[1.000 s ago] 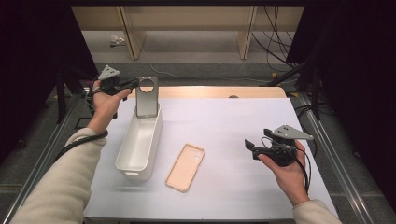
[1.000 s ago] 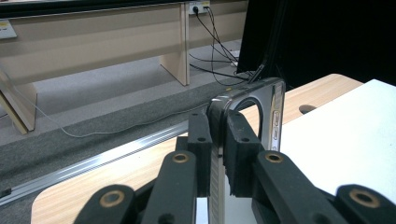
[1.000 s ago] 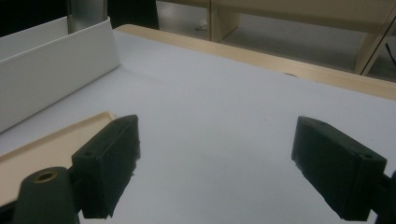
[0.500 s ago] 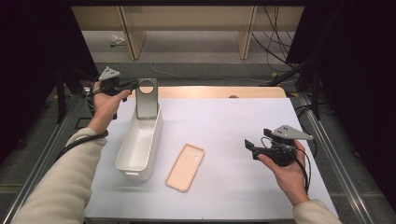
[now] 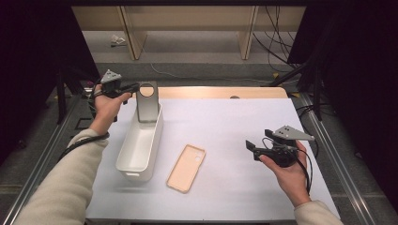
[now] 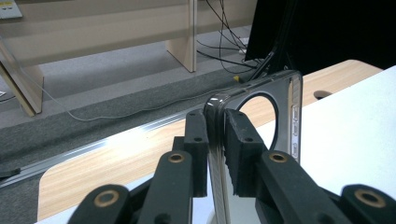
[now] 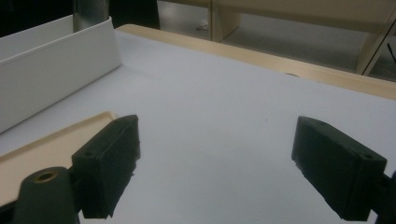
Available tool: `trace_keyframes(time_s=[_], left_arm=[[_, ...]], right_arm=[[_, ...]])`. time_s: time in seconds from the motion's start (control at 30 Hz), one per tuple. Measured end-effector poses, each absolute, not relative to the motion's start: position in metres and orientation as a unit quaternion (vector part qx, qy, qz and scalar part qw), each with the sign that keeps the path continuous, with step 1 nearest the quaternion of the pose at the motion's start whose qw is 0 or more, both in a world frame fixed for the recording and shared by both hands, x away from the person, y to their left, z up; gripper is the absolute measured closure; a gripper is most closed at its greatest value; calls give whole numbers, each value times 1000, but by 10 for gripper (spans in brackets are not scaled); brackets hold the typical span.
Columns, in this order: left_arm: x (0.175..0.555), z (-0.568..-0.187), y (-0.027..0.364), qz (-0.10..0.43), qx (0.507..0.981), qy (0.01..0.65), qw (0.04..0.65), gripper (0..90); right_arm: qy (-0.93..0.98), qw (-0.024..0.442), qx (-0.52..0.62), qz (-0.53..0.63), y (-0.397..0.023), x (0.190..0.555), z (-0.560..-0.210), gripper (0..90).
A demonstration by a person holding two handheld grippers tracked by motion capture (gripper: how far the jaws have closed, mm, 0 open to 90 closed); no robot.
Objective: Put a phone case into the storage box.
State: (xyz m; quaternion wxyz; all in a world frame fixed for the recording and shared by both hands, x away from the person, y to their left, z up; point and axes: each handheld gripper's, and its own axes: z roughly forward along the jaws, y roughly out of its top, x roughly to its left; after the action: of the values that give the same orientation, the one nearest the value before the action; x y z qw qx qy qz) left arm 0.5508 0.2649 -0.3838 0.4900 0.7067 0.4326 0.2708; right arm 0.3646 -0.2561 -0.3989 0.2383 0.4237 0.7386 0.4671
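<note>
Your counter [image 5: 244,122] carries a white bin [image 5: 139,145] at its left side. A grey phone case [image 5: 148,101] stands upright in the bin's far end, and your left gripper [image 5: 133,87] pinches its top edge. A tan phone case [image 5: 186,167] lies flat just beside the bin. Your right gripper [image 5: 250,146] hovers spread, well apart from both.

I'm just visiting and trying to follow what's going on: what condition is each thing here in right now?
Grey phone case: upright at the bin's far end, pinched near its top.
Left gripper: fingers shut on the grey case, just easing slightly.
White bin: upright, open-topped, otherwise empty as far as visible.
Beige phone case: flat, hollow side up, untouched.
Right gripper: fingers open, holding nothing.
</note>
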Motion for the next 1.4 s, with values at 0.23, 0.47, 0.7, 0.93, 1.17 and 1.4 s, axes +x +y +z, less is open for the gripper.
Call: trace_keyframes(time_s=[0.23,0.47,0.7,0.93,1.17,1.4], left_arm=[[553,-387,265,276,710,436,479,783],[554,-390,264,284,715,435,467,809],[554,-396,261,285,720,439,456,784],[555,-398,261,284,724,440,448,766],[555,-400,261,284,725,445,443,745],[556,-402,260,283,727,448,437,726]], right_arm=[[739,238,423,467,-256,365,-399,161],[739,237,423,467,-256,365,-399,161],[740,237,422,467,-256,365,-399,161],[740,236,423,466,-256,365,-399,161],[740,235,423,467,-256,365,-399,161],[739,234,424,468,-255,365,-400,161]])
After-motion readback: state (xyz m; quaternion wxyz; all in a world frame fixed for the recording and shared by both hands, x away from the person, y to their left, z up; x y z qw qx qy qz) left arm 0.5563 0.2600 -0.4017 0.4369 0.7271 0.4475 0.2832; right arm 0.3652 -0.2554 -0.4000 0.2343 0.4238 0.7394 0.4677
